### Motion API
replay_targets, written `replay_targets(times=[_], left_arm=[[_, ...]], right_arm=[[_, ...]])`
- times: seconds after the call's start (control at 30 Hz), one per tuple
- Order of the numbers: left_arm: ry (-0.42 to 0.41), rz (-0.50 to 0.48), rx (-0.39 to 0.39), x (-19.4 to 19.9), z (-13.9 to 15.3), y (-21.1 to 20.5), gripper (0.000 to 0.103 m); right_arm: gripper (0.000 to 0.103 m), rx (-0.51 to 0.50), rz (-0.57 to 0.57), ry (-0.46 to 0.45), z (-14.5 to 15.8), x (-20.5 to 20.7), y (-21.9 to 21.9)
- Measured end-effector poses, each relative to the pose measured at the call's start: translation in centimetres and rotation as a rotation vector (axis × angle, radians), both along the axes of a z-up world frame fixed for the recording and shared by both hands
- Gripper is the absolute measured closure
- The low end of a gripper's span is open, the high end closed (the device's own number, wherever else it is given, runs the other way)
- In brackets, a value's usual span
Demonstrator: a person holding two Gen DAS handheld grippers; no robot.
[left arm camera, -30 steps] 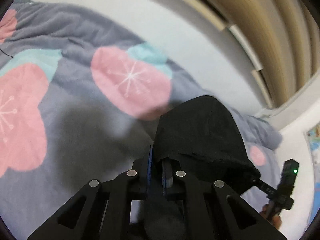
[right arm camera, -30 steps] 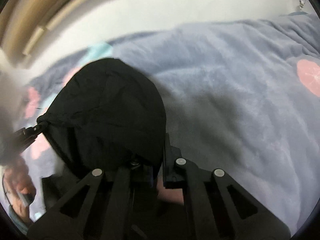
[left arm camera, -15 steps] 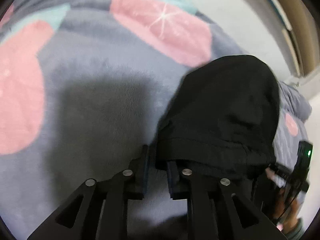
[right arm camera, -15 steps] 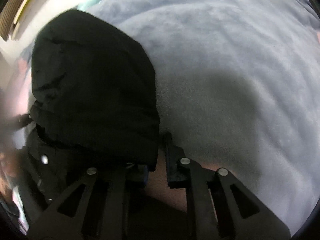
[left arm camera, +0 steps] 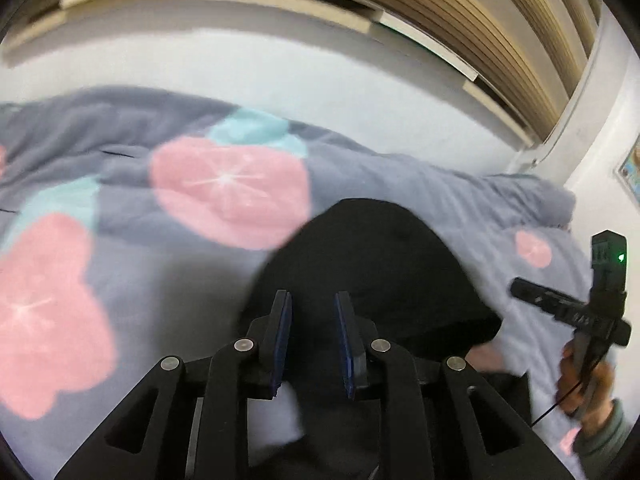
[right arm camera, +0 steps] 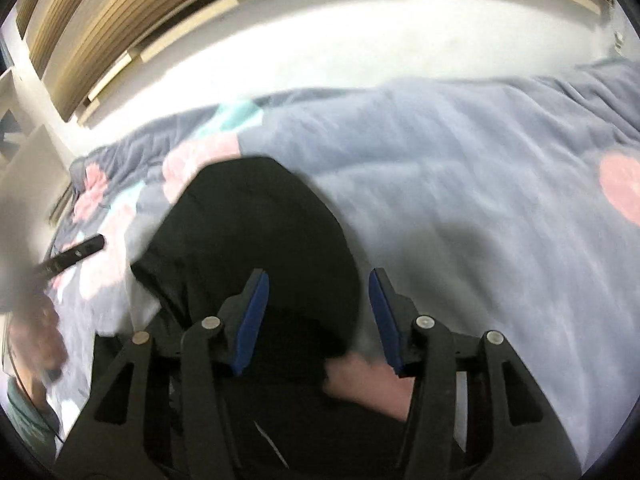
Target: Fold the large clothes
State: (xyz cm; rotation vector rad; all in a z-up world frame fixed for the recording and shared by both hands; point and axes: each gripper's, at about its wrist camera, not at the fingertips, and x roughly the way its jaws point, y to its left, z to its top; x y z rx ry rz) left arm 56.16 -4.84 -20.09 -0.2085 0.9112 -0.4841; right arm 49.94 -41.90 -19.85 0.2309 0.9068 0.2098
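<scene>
A black hooded garment (left arm camera: 372,272) lies on the grey bed cover, its rounded hood pointing away from me; it also shows in the right wrist view (right arm camera: 256,240). My left gripper (left arm camera: 310,312) is open just above the garment's near part, with nothing between the blue pads. My right gripper (right arm camera: 318,292) is open wide over the garment's right edge, holding nothing. The right gripper's body (left arm camera: 576,312) shows at the right of the left wrist view, and the left gripper's fingertip (right arm camera: 76,256) at the left of the right wrist view.
The grey fleece bed cover (left arm camera: 120,272) with pink and teal flowers spreads all around (right arm camera: 480,200). A white wall (left arm camera: 240,68) and a slatted wooden headboard (left arm camera: 500,20) stand behind the bed.
Both grippers were shut on the black garment's edge and have let go; their jaws now stand open. The hood has settled flat on the cover and both cameras have tilted back up.
</scene>
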Motion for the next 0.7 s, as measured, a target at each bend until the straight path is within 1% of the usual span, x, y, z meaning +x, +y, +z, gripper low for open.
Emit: replay_targets(times=[0.03,0.13,0.2,0.23,0.3,0.37,0.43,0.5,0.53,0.57,0.63,0.67,0.7], left_arm=[[0.039,-0.016,-0.015,0.8,-1.3,-0.9,0.080],[0.184,-0.054,-0.010,1.9,-6.5,-2.5,0.080],[0.208,-0.086,0.014,1.7,-9.3,-3.5,0.080],[0.216,-0.089,0.015,1.9,-10.3,-3.6,0.080],[0.232,-0.066,-0.026,2.3,-11.1,-3.2,0.080],[0.233,-0.057,-0.045,2.4,-11.4,-3.1,0.080],[0.214,-0.065,-0.020,2.3,-11.4,-3.4,0.080],[0.204,-0.065,0.021,1.9,-10.4,-3.8,0.080],[0.194,-0.066,0.039,1.7,-9.6,-4.0,0.080],[0.166,-0.082,0.043,1.2,-8.3,-4.2,0.080],[0.091,-0.133,0.016,0.3,-5.8,-4.6,0.080],[0.066,-0.142,0.014,-0.1,-4.8,-4.9,0.079],[0.050,-0.146,0.017,-0.1,-4.2,-5.3,0.074]], right_arm=[[0.053,-0.018,0.024,0.027,-0.8,1.1,1.0],[0.052,-0.101,0.060,0.136,-4.9,2.7,3.0],[0.052,-0.183,0.072,0.218,-8.9,3.1,3.5],[0.052,-0.190,0.076,0.232,-10.1,2.8,3.4],[0.051,-0.157,0.063,0.220,-11.7,2.4,2.8],[0.049,-0.136,0.045,0.211,-11.9,2.3,2.5],[0.048,-0.150,0.046,0.214,-11.9,2.4,2.7],[0.048,-0.159,0.047,0.224,-11.1,2.3,2.6],[0.048,-0.151,0.043,0.224,-10.4,2.1,2.5],[0.049,-0.129,0.042,0.212,-9.3,1.9,2.3],[0.049,-0.050,0.041,0.134,-6.2,1.7,1.9],[0.048,-0.029,0.036,0.109,-5.3,1.9,1.8],[0.048,-0.006,0.027,0.083,-4.3,2.4,2.0]])
